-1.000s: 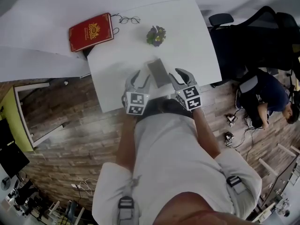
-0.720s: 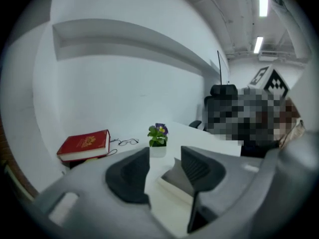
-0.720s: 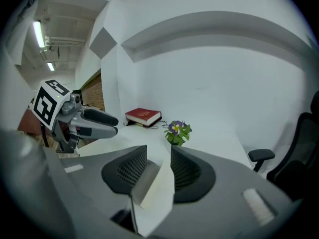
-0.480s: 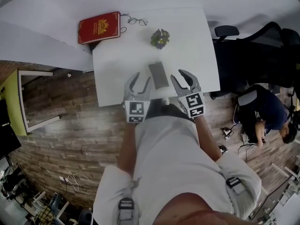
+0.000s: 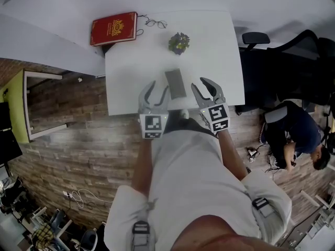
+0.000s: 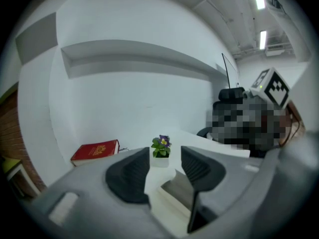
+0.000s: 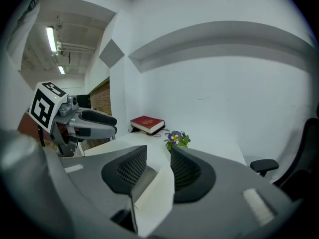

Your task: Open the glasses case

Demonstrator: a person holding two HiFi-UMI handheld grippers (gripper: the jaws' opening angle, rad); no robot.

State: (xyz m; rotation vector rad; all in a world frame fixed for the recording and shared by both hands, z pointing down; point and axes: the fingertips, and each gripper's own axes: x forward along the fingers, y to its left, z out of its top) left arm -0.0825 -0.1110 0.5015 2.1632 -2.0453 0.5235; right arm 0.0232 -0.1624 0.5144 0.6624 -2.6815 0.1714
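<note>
White and matt, the surface (image 5: 131, 82) holds all that matters. On the left gripper (image 6: 164, 156) the two dark, ribbed fingers (image 6: 127, 176) stand apart and hold nothing. The glasses case (image 6: 174, 189), a flat grey slab, lies on the surface just beyond the finger at that view's right. The right gripper (image 7: 158, 156) has its mesh-textured fingers (image 7: 187, 176) parted too, gripping nothing. A grey strip in the gap is probably the case lying beyond them, but the wide lens makes it hard to be sure.

Only the head view settles the layout: the case sits lengthwise close to the surface's near edge, flanked by the two grippers. Farther out stands a small plant (image 5: 178, 42) with purple flowers in a white pot. Beyond it lies a red hardback book (image 5: 113, 28) with a gold emblem, its lettering too small to read, and wire-rimmed spectacles (image 5: 156, 22) just beside it.

Each gripper is smooth grey plastic and bears a cube (image 5: 153, 125) of black-and-white square markers. The gripper views alone show a long grey wall ledge (image 6: 139, 59) and ceiling strip lights (image 6: 262, 39). The head view alone shows the plank floor (image 5: 78, 140), black chairs (image 5: 293, 51) and a person (image 5: 293, 129) low on the floor at the right.
</note>
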